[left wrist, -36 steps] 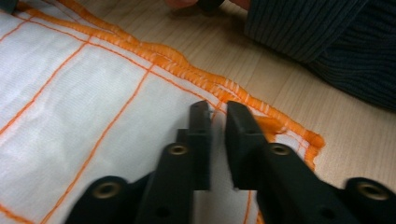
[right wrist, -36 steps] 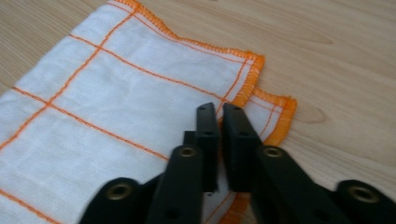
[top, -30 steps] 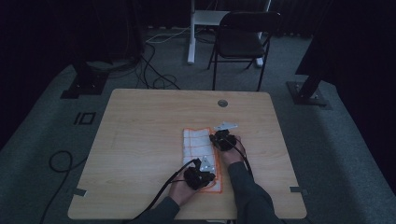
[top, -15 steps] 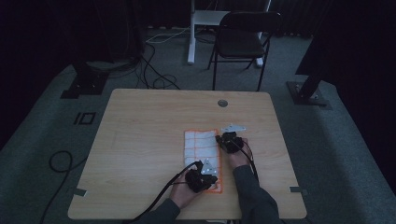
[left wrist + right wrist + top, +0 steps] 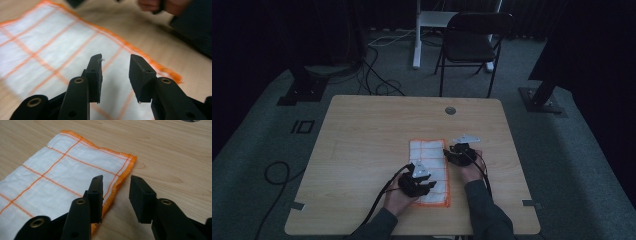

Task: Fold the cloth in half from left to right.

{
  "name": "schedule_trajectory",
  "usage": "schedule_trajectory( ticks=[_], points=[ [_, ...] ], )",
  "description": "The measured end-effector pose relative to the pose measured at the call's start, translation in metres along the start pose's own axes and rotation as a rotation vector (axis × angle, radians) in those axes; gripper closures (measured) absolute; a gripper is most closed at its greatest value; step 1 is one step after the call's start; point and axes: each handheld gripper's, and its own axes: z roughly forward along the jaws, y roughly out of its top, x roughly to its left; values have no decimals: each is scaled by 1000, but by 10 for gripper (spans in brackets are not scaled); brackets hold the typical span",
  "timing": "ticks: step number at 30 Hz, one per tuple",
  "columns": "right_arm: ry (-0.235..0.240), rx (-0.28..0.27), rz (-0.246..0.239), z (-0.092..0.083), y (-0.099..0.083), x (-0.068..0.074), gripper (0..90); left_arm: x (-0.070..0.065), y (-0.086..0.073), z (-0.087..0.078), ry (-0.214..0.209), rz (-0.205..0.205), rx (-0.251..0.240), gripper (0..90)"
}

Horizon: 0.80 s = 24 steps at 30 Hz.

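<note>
The room is sitting pretty dark, with grey carpet (image 5: 272,210), cables (image 5: 377,75) trailing across the far floor and a black folding chair (image 5: 472,42) standing beyond the far edge. The light wooden tabletop (image 5: 362,135) is taking up the middle, with a small round grommet (image 5: 450,110) showing near its far side.

A folded white cloth with orange grid lines and orange hem (image 5: 429,170) is lying flat on the near right part of the tabletop.

The left tongs (image 5: 426,186) are hovering over the cloth's near left corner, and the right tongs (image 5: 449,153) are sitting just off its far right edge.

Both pairs have just been opening, and they're standing apart with nothing pinched between them, the cloth lying loose underneath.
</note>
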Motion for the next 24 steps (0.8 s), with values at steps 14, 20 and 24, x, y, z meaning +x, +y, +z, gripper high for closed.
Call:
schedule_trajectory(
  ticks=[14, 20, 24],
  points=[
    [21, 8, 14, -5, -9, 2, 567, 49, -8, -16, 128, -99, -56, 609],
    [23, 9, 19, -6, -10, 1, 562, 64, -9, -18, 147, -140, -71, 607],
    [23, 10, 19, -6, -10, 1, 561, 72, -10, -19, 153, -162, -77, 607]
  ],
)
